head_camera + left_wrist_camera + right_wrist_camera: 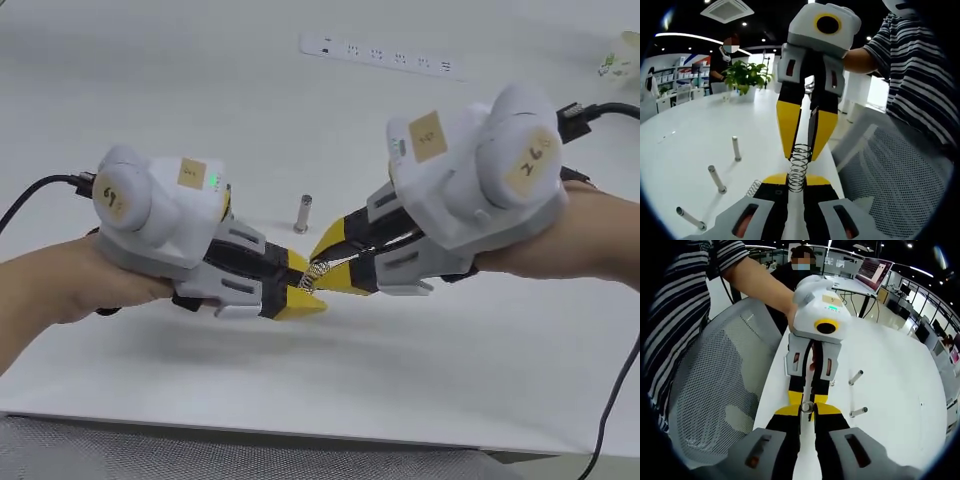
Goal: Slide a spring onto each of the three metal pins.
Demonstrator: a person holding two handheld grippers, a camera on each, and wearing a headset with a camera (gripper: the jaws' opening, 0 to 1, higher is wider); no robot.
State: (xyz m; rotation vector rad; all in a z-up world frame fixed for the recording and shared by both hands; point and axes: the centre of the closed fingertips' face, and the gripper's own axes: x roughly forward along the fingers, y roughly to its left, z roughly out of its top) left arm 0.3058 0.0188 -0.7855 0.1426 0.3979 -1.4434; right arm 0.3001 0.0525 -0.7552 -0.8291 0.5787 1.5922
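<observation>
Metal spring (pixel 799 167) (bench (pixel 685 150) edge close)

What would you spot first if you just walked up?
The left gripper and right gripper meet tip to tip over the table, both pinching one little spring. Then three bare pins standing on the table beside them, with a second spring lying near.

Left hand-held gripper (pixel 303 293) and right hand-held gripper (pixel 327 260) are white (yellow-tipped jaws).
</observation>
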